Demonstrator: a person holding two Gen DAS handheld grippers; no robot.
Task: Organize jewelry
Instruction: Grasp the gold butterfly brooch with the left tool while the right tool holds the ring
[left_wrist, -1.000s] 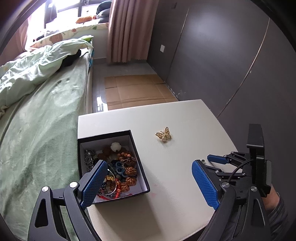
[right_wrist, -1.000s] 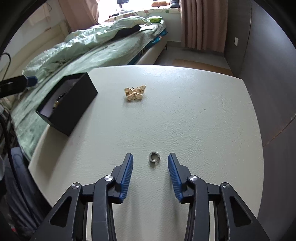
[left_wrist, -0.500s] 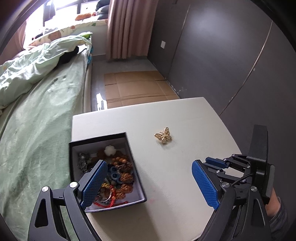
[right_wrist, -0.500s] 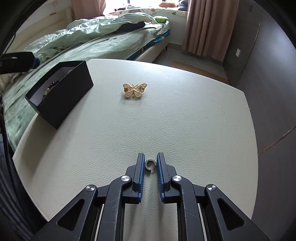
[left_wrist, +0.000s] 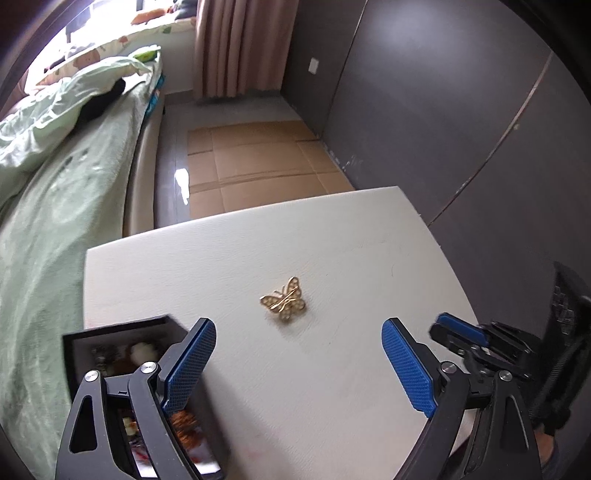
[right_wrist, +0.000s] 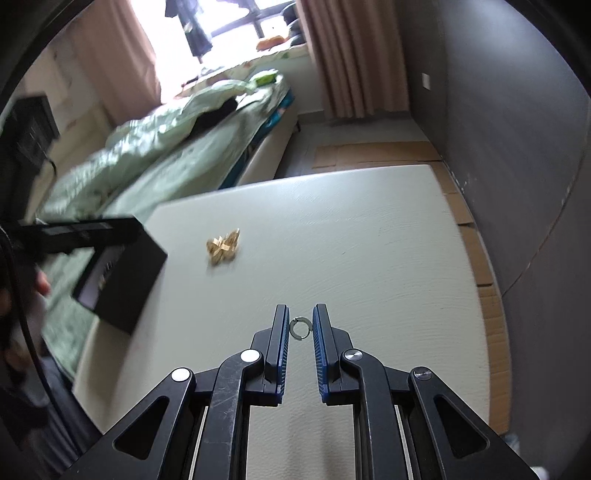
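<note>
While right gripper (right_wrist: 300, 328) pinches the small silver hoop ring (right_wrist: 300, 328), left gripper (left_wrist: 298, 363) gapes empty; next, carry it to the black jewelry box (right_wrist: 122, 275) at the table's left edge.

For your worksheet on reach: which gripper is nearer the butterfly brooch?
Left. The left gripper hangs open just short of the brooch; the right gripper, pinching a ring, sits farther back.

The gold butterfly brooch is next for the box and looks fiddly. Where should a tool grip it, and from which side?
Judging by its pose, come straight down on the butterfly brooch: it lies flat on the white table. Pinch across the narrow middle between the wings, probably; the wing edges look thin.
</note>
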